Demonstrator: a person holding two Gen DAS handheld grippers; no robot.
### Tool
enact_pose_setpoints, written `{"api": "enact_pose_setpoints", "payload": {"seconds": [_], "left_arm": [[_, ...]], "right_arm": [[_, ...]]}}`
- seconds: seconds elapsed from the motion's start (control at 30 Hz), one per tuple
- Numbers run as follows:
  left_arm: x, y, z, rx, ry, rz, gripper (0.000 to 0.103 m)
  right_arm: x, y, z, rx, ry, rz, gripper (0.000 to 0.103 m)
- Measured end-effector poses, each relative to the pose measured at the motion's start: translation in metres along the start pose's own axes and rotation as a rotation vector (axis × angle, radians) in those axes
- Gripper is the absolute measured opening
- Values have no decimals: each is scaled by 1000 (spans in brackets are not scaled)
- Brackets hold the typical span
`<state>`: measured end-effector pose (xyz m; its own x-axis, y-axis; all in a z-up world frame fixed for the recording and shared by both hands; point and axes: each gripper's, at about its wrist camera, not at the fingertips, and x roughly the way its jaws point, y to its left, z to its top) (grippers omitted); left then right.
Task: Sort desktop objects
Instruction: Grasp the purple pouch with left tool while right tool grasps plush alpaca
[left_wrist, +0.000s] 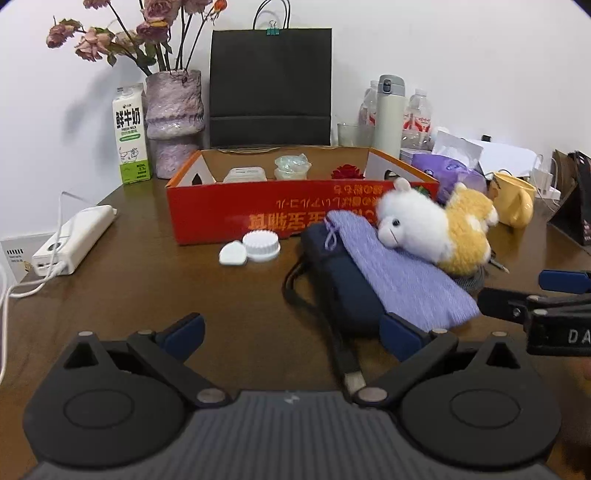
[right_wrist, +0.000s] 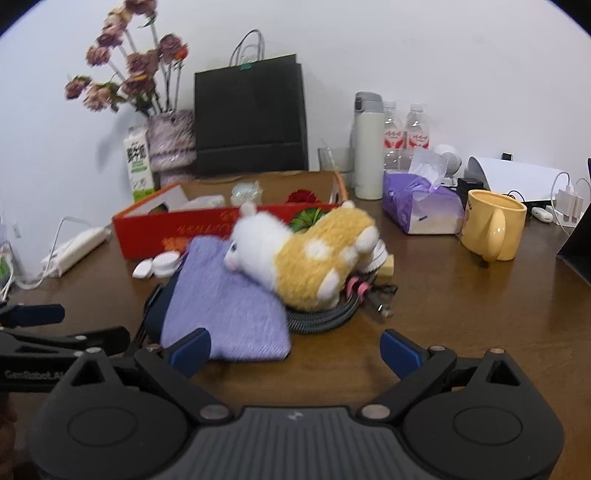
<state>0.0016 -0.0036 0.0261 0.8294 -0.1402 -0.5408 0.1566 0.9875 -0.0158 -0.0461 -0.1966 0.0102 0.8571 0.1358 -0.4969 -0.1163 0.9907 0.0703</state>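
Fingers (right_wrist: 400, 352) spread before plush toy (right_wrist: 306, 254).

The room is evenly and softly lit, bright enough on the white wall (left_wrist: 443, 55), with no harsh source in sight. Dried pink flowers in the mauve textured vase (left_wrist: 173, 122) throw a faint grey shadow on the wall to their left. The dark brown wooden table (left_wrist: 147, 288) carries a dull sheen, stronger near the yellow ceramic mug (right_wrist: 493, 229). Both fisheye views bow straight lines and darken to black at the corners. The fluffy white and tan plush toy (right_wrist: 299, 254) looks smeared, and the right wrist view is softer overall.
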Motion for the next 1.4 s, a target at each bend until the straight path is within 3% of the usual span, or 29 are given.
{"api": "enact_pose_setpoints", "payload": {"seconds": [0.1,0.2,0.33,0.4,0.47,0.5,0.6,0.67,0.7,0.73,0.9,1.23,1.3,1.4], "left_arm": [[14,-4,16,-26,0,-73,103],[32,-19,29,17,5,-55,101],[41,-25,35,-16,-6,-97,93],[49,-33,36,10,5,-102,92],[61,-45,38,51,35,-96,81],[67,-49,37,60,53,-89,70],[68,-52,34,81,38,-61,63],[61,-44,34,39,27,-82,51],[54,-37,33,-1,17,-93,32],[48,-32,33,-20,5,-91,3],[19,-12,23,-49,-6,-72,3],[-51,18,1,-103,-43,-76,3],[-73,25,2,-117,-99,-102,3],[-96,30,4,-110,-155,-59,3]], "right_arm": [[13,-9,16,16,-27,-9,98],[30,-20,34,80,-40,19,97],[56,-41,58,248,-28,108,97],[73,-41,66,257,4,109,93],[91,-38,70,247,40,59,68],[97,-37,70,240,47,41,49],[94,-38,69,249,37,55,44],[81,-37,69,232,6,69,43],[73,-36,70,226,-16,85,43],[62,-36,70,216,-38,94,42],[14,-31,67,119,-96,91,42],[-61,-46,31,103,-48,155,42],[-73,-46,25,81,-39,182,42],[-85,-39,15,53,-39,195,42]]}}
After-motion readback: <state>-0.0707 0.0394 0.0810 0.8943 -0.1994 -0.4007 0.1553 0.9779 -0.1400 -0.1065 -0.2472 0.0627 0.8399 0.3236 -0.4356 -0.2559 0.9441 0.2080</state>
